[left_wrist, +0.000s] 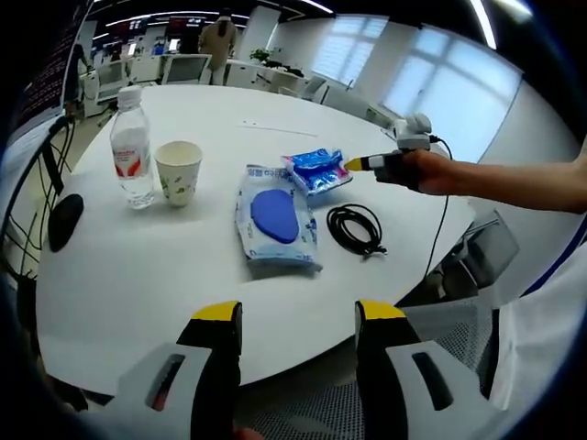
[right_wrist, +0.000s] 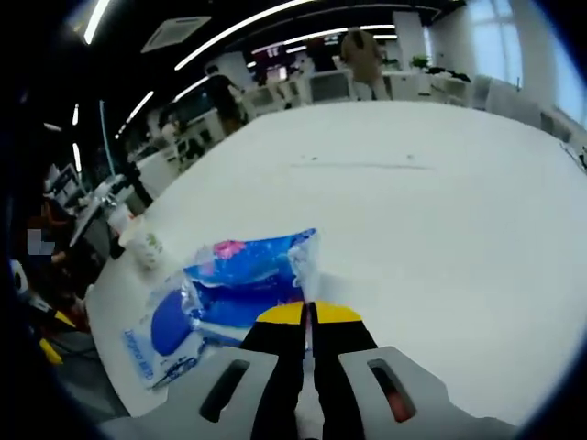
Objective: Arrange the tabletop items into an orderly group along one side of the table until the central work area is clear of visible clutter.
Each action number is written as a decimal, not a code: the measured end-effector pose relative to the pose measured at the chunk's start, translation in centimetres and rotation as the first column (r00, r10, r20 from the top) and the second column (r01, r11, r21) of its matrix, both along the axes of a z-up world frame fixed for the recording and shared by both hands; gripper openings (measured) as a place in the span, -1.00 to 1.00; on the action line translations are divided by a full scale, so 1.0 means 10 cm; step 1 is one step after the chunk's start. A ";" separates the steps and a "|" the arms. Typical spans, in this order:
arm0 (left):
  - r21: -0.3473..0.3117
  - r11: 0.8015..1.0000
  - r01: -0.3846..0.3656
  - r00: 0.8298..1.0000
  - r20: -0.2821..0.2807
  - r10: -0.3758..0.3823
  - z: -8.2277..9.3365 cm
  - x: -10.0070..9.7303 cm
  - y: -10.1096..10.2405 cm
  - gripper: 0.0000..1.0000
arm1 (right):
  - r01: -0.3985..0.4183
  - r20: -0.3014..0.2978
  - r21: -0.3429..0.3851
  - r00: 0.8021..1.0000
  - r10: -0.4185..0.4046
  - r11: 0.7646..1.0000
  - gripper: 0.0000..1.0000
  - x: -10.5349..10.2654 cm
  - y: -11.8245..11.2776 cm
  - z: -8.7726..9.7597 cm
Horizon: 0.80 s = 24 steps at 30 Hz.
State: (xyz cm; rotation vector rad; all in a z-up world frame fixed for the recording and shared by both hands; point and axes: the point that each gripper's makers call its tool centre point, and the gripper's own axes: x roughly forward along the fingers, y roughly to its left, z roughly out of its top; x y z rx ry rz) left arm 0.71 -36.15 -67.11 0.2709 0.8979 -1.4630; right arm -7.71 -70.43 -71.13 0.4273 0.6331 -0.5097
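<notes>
Open office, white round table [left_wrist: 138, 275] | right gripper [right_wrist: 309, 316] pinching shut on small blue packet [right_wrist: 252, 261] at its edge, mid-table beside wipes pack [left_wrist: 273, 220] | likely light, crinkly, slippery; gripping sealed edge | left gripper [left_wrist: 298, 316] hanging open, empty | bottle [left_wrist: 131, 151], cup [left_wrist: 178, 170], cable [left_wrist: 356, 227] waiting.

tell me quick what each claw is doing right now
Left claw: open, holding nothing, hovering at the table's near edge.
Right claw: shut on the edge of the small blue packet.
</notes>
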 end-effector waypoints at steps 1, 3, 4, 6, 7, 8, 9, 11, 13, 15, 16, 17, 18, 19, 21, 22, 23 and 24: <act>0.000 1.000 0.002 1.000 0.000 -0.002 0.00 -0.01 -0.01 -0.02 | 0.007 0.000 -0.002 1.000 -0.007 1.000 -1.00 -0.03 -0.02 0.01; 0.000 1.000 0.004 1.000 -0.001 -0.004 -0.01 -0.02 -0.02 -0.03 | 0.020 -0.003 -0.006 1.000 -0.020 1.000 -1.00 -0.08 -0.06 0.01; 0.001 1.000 0.005 1.000 -0.001 -0.005 -0.01 -0.02 -0.02 -0.03 | 0.032 -0.007 -0.007 0.999 -0.032 0.999 -1.00 -0.13 -0.10 0.01; 0.003 1.000 0.008 1.000 -0.002 -0.008 -0.02 -0.04 -0.03 -0.03 | 0.051 -0.013 -0.008 0.999 -0.052 0.999 -1.00 -0.21 -0.15 -0.02; 0.004 1.000 0.010 1.000 -0.003 -0.010 -0.02 -0.05 -0.04 -0.03 | 0.063 -0.014 -0.005 0.998 -0.063 0.998 -1.00 -0.25 -0.17 -0.02; 0.005 1.000 0.011 1.000 -0.004 -0.011 -0.02 -0.06 -0.04 -0.03 | 0.081 -0.011 -0.004 0.997 -0.081 0.997 -1.00 -0.30 -0.19 -0.02; 0.005 1.000 0.012 1.000 -0.005 -0.012 -0.02 -0.07 -0.04 -0.03 | 0.089 -0.010 -0.003 0.996 -0.089 0.996 -1.00 -0.33 -0.18 0.00; 0.005 1.000 0.013 1.000 -0.007 -0.013 -0.03 -0.09 -0.05 -0.03 | 0.108 -0.013 0.001 0.994 -0.108 0.994 -1.00 -0.41 -0.17 0.00; 0.007 1.000 0.013 1.000 -0.007 -0.013 -0.03 -0.10 -0.05 -0.03 | 0.119 -0.018 0.005 0.993 -0.119 0.993 -1.00 -0.49 -0.18 -0.03; 0.009 1.000 0.012 1.000 -0.009 -0.012 -0.04 -0.11 -0.06 -0.03 | 0.129 -0.030 0.011 0.991 -0.129 0.992 -1.00 -0.56 -0.17 -0.06; 0.010 1.000 0.012 1.000 -0.008 -0.012 -0.04 -0.11 -0.06 -0.03 | 0.134 -0.031 0.014 0.991 -0.133 0.991 -1.00 -0.59 -0.16 -0.08; 0.011 1.000 0.012 1.000 -0.008 -0.012 -0.05 -0.12 -0.06 -0.03 | 0.141 -0.033 0.015 0.990 -0.140 0.990 -1.00 -0.63 -0.15 -0.09; 0.012 1.000 0.012 1.000 -0.008 -0.012 -0.05 -0.12 -0.07 -0.03 | 0.142 -0.035 0.016 0.989 -0.142 0.990 -1.00 -0.64 -0.15 -0.09; 0.013 1.000 0.012 1.000 -0.010 -0.012 -0.06 -0.13 -0.07 -0.03 | 0.149 -0.039 0.019 0.988 -0.148 0.989 -1.00 -0.68 -0.14 -0.11; 0.016 1.000 0.011 1.000 -0.011 -0.011 -0.05 -0.15 -0.07 -0.03 | 0.160 -0.042 0.025 0.986 -0.159 0.987 -1.00 -0.73 -0.13 -0.13; 0.017 1.000 0.012 1.000 -0.011 -0.012 -0.06 -0.15 -0.07 -0.03 | 0.165 -0.043 0.027 0.986 -0.163 0.986 -1.00 -0.74 -0.12 -0.14; 0.020 1.000 0.014 1.000 -0.010 -0.013 -0.07 -0.16 -0.08 -0.03 | 0.169 -0.044 0.029 0.985 -0.168 0.985 -1.00 -0.76 -0.13 -0.14; 0.022 1.000 0.015 1.000 -0.010 -0.015 -0.07 -0.17 -0.08 -0.03 | 0.175 -0.046 0.030 0.984 -0.173 0.984 -1.00 -0.78 -0.13 -0.15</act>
